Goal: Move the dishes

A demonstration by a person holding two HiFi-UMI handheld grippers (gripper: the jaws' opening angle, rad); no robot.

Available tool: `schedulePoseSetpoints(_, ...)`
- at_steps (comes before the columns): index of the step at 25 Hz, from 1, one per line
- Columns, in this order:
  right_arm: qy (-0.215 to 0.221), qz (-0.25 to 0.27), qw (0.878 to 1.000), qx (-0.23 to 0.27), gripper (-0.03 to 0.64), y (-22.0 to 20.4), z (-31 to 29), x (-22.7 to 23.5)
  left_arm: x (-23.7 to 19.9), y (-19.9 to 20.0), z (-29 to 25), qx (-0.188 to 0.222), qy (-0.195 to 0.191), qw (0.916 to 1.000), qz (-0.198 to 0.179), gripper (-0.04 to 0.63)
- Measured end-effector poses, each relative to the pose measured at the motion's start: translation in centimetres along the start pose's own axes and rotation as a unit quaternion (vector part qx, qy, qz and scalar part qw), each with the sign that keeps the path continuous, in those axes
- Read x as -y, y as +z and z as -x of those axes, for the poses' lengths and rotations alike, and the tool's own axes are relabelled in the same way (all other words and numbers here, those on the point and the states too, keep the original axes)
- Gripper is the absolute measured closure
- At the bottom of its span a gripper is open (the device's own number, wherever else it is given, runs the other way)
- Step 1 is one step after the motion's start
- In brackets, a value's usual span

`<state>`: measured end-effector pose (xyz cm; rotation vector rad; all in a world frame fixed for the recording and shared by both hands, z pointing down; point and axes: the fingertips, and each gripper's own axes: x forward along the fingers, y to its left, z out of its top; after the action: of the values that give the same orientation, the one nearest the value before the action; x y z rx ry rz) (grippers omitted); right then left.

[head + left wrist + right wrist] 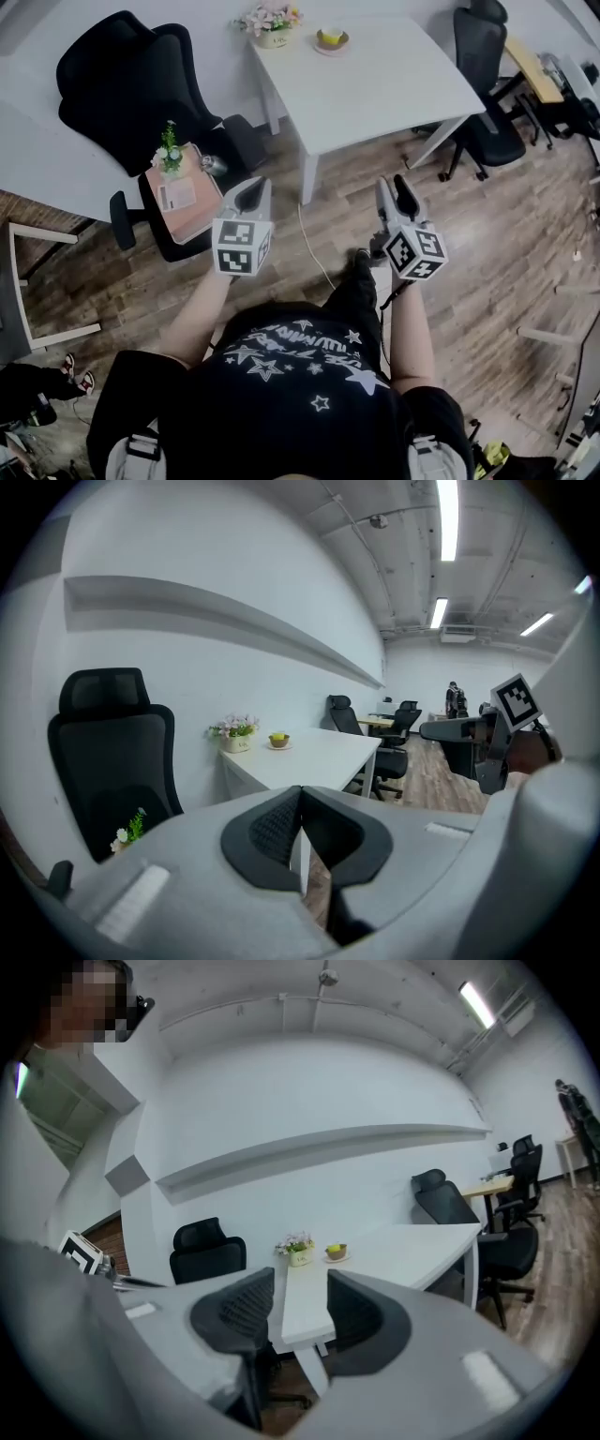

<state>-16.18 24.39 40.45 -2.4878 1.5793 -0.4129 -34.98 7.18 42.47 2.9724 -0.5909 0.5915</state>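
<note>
A small bowl [332, 38] holding something yellow rests on a saucer at the far side of a white table [384, 84], next to a flower pot [270, 25]. The bowl [278, 740] also shows in the left gripper view, and the bowl [336, 1252] shows in the right gripper view. Both grippers hang in the air over the wooden floor, well short of the table. My left gripper [251, 194] [301, 797] is shut with its pads touching and nothing between them. My right gripper [397, 187] [300, 1309] is open and empty.
A black office chair [127, 84] stands at the left, with a pinkish board [183, 197] and a small potted plant [169, 150] in front of it. More black chairs [483, 84] stand right of the table. A cable [314, 248] runs across the floor.
</note>
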Motion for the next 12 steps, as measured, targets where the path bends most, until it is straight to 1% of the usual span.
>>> schedulePoseSetpoints(3,0.049,0.004,0.999,-0.011,0.389,1.7,-5.0,4.6,0.3,1.4,-4.6,-0.004,0.051,0.9985,0.021,0.586)
schedulePoseSetpoints(6,0.097,0.001,0.995,-0.032,0.365,3.8,-9.0,9.5,2.1,2.5,-9.0,-0.02,0.1,0.9934,0.052,0.586)
schedulePoseSetpoints(9,0.13,0.0,0.99,-0.057,0.366,5.4,-12.1,14.1,4.1,4.1,-12.4,-0.031,0.137,0.9873,0.075,0.586)
schedulePoseSetpoints(12,0.16,0.004,0.984,-0.08,0.365,6.4,-15.7,17.3,5.1,6.0,-15.0,-0.029,0.174,0.9807,0.085,0.586)
